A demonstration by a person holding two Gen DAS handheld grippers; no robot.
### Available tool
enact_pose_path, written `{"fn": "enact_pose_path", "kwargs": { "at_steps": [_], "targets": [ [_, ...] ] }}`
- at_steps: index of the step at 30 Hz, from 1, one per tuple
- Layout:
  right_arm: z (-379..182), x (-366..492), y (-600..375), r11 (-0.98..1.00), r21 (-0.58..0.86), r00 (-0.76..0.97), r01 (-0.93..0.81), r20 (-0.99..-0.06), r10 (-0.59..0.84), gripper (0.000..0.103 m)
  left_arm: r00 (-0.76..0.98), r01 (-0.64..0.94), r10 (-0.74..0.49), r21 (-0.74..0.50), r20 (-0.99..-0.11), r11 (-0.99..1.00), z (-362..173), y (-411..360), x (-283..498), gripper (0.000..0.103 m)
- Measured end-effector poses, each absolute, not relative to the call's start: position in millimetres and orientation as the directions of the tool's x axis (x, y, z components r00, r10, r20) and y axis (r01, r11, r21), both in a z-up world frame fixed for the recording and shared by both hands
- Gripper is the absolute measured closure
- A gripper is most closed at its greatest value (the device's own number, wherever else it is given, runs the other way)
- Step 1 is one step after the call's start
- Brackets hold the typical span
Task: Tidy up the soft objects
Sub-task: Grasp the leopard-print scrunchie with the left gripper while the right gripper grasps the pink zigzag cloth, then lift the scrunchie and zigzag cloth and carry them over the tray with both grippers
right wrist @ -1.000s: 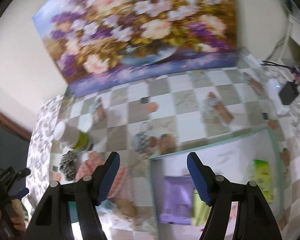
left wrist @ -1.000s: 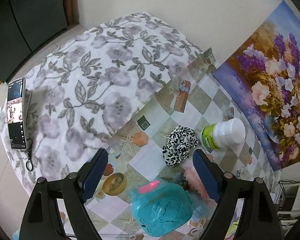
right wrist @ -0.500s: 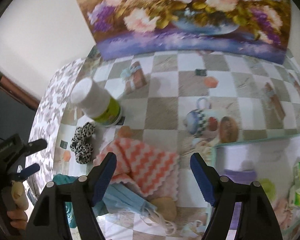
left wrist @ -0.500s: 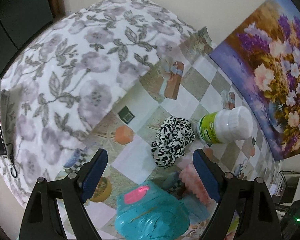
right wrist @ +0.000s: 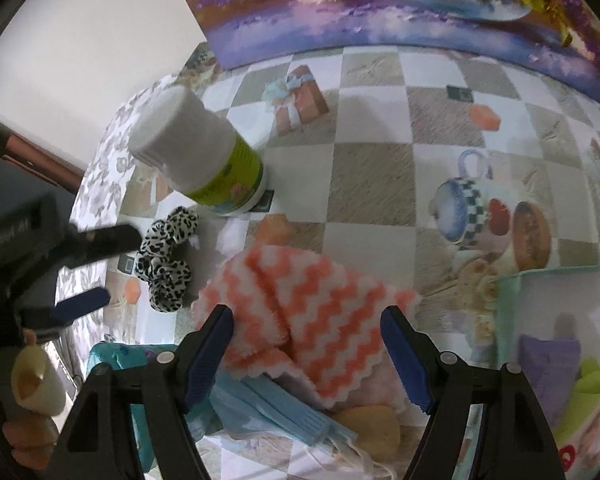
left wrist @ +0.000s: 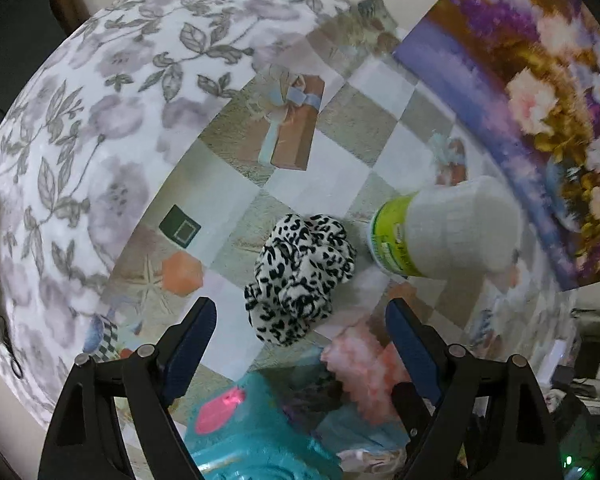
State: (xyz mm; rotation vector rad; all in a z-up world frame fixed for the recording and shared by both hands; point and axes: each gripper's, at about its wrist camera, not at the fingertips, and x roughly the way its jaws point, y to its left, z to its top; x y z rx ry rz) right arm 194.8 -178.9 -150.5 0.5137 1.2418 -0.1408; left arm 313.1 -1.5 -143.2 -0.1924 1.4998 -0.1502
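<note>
Two hand-held grippers spread, empty: left hand-held gripper (left wrist: pixel 298 334) over black-and-white leopard-print fabric scrunchie (left wrist: pixel 300 276), right hand-held gripper (right wrist: pixel 306 340) over orange-and-white zigzag fluffy cloth (right wrist: pixel 300 304) on tabletop (right wrist: pixel 372 184); we fear toppling adjacent white-capped green plastic bottle (left wrist: pixel 440 232)

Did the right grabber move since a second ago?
Yes. The right gripper swung from over the tray to over the pink zigzag cloth, closer to the table.
</note>
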Motion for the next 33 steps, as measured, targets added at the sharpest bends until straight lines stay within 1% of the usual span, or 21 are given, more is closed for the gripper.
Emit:
{"fn": "enact_pose_path", "kwargs": {
  "at_steps": [3,4,7,9,10,11,12,13,15,16,18,21,23,26,29,33],
  "targets": [
    [-155,197,-176,0.884,0.295,0.322,0.364,-0.930,0.178,0.024,0.054,-0.016,-0.179,-0.180,-0.982,0.983,-150,-4,319,0.019],
    [-156,198,-175,0.884,0.295,0.316,0.364,-0.931,0.180,0.024,0.047,-0.013,-0.161,-0.161,-0.986,0.987,-154,-7,322,0.022],
    [-160,199,-174,0.885,0.295,0.312,0.359,-0.932,0.185,0.024,0.000,-0.013,-0.152,-0.152,-0.988,0.988,-167,-11,326,0.024],
    [-160,200,-175,0.885,0.299,0.313,0.357,-0.931,0.188,0.024,-0.025,-0.022,-0.165,-0.164,-0.986,0.986,-174,-13,329,0.033],
    [-159,200,-176,0.885,0.301,0.316,0.355,-0.930,0.189,0.026,-0.037,-0.024,-0.166,-0.165,-0.985,0.986,-177,-15,330,0.041],
    [-159,200,-177,0.885,0.303,0.320,0.353,-0.928,0.190,0.030,-0.047,-0.025,-0.161,-0.160,-0.986,0.987,-180,-16,331,0.044],
    [-158,200,-178,0.884,0.310,0.326,0.349,-0.925,0.195,0.037,-0.054,-0.025,-0.154,-0.153,-0.987,0.988,-182,-18,332,0.046],
    [-158,199,-180,0.882,0.318,0.330,0.348,-0.922,0.203,0.041,-0.056,-0.021,-0.144,-0.143,-0.988,0.989,-183,-20,334,0.049],
    [-158,197,-182,0.876,0.341,0.333,0.342,-0.916,0.226,0.054,-0.055,-0.014,-0.131,-0.131,-0.990,0.991,-184,-22,335,0.054],
    [-159,197,-181,0.874,0.346,0.333,0.340,-0.914,0.232,0.057,-0.054,-0.013,-0.130,-0.129,-0.990,0.992,-184,-23,336,0.057],
    [-160,197,-182,0.873,0.351,0.335,0.338,-0.912,0.237,0.065,-0.052,-0.012,-0.134,-0.133,-0.990,0.991,-184,-25,335,0.061],
    [-159,195,-185,0.866,0.370,0.348,0.336,-0.903,0.251,0.072,-0.043,-0.015,-0.143,-0.143,-0.989,0.990,-180,-33,333,0.065],
    [-158,194,-187,0.864,0.379,0.355,0.331,-0.898,0.258,0.074,-0.039,-0.014,-0.149,-0.149,-0.988,0.989,-179,-35,330,0.068],
    [-158,194,-187,0.856,0.395,0.363,0.333,-0.892,0.270,0.081,-0.035,-0.018,-0.159,-0.159,-0.987,0.987,-177,-35,326,0.070],
    [-159,192,-192,0.845,0.417,0.372,0.335,-0.882,0.288,0.086,-0.019,-0.024,-0.171,-0.170,-0.985,0.985,-172,-36,319,0.070],
    [-158,188,-200,0.828,0.440,0.379,0.347,-0.874,0.305,0.088,0.037,-0.030,-0.174,-0.175,-0.984,0.984,-157,-36,308,0.070]
  ]
}}
